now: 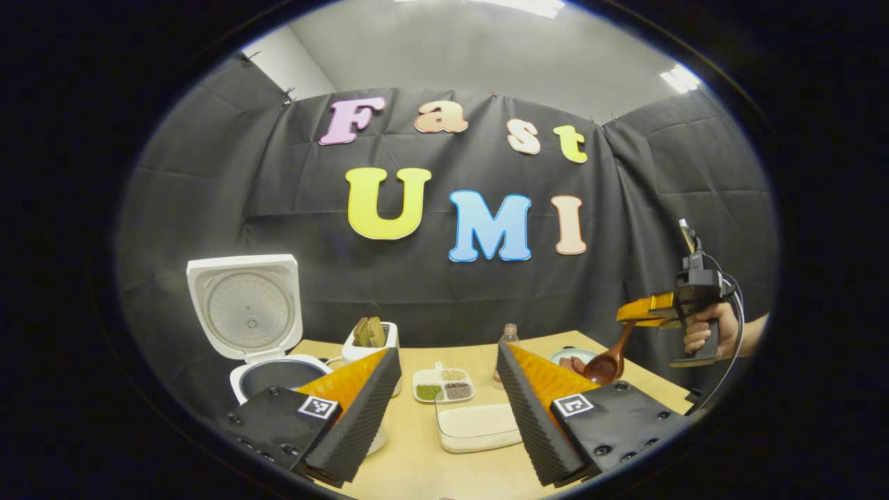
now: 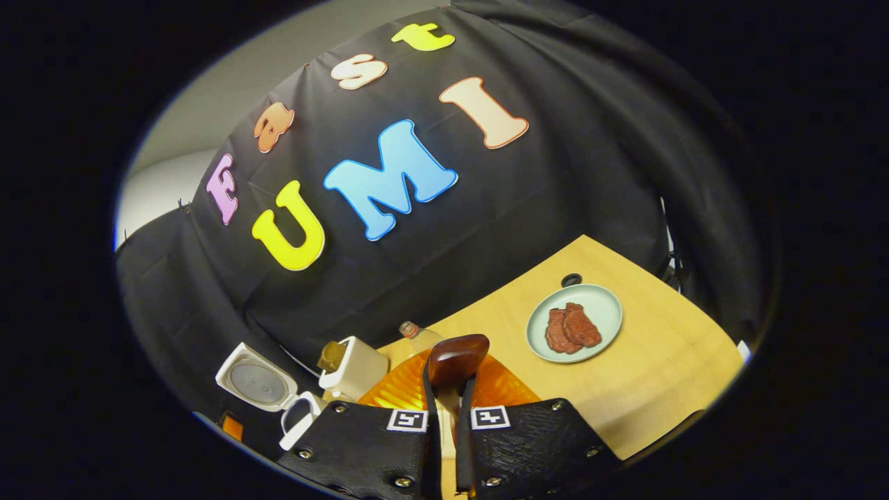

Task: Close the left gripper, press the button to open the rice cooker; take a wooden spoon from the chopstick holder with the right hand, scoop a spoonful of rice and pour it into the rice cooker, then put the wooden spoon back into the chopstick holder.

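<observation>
— Cooker first: my white rice cooker [image 1: 267,333] stands at the table's back left with its lid swung up and the grey inner pot bare, so the button job looks done.

— And your left gripper [image 1: 448,403]?

— Fingers spread wide, gripping nothing, low over the pale wooden table [image 1: 417,465]. Straight ahead lies the shallow clear tray of white rice [image 1: 476,427], and behind it a small divided dish of coloured grains [image 1: 443,384].

— The white chopstick holder [image 1: 371,344]?

— Just right of the cooker, some brown utensils standing in it.

— The spoon?

— Out already. My right gripper [image 2: 448,410] pinches the dark brown wooden spoon [image 2: 455,361] by its handle, fingers pressed together on it; from the left gripper view it hangs bowl-down, high at the table's right edge.

— What worries you?

— The grip sits far from the bowl. I reckon a loaded spoon could twist between the pads and spill rice over the table before reaching the pot.
</observation>
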Tool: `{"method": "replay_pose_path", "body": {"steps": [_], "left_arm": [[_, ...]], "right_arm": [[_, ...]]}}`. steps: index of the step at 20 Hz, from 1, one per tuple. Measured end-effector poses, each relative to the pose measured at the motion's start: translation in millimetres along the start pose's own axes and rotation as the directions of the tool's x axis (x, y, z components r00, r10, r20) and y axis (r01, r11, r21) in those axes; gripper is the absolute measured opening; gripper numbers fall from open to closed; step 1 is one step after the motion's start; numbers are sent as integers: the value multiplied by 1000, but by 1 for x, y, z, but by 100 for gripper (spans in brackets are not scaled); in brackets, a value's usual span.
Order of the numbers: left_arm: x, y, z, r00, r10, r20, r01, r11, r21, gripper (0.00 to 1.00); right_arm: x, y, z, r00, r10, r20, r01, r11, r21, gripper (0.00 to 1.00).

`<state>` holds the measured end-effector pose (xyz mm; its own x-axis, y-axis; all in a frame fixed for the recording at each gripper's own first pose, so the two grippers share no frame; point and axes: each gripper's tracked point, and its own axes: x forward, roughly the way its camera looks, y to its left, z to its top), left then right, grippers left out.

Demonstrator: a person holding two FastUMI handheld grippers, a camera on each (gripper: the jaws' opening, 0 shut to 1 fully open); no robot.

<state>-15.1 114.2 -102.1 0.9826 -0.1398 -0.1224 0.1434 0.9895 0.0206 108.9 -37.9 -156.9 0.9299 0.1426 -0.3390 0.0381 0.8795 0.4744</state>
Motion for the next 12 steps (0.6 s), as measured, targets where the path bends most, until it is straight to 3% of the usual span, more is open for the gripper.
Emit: {"method": "replay_pose_path", "body": {"steps": [12], "left_arm": [[-11, -15, 0, 999, 26, -36, -24, 999, 32, 96]], "right_arm": [[32, -39, -73, 989, -123, -83, 106, 978, -182, 8]]}}
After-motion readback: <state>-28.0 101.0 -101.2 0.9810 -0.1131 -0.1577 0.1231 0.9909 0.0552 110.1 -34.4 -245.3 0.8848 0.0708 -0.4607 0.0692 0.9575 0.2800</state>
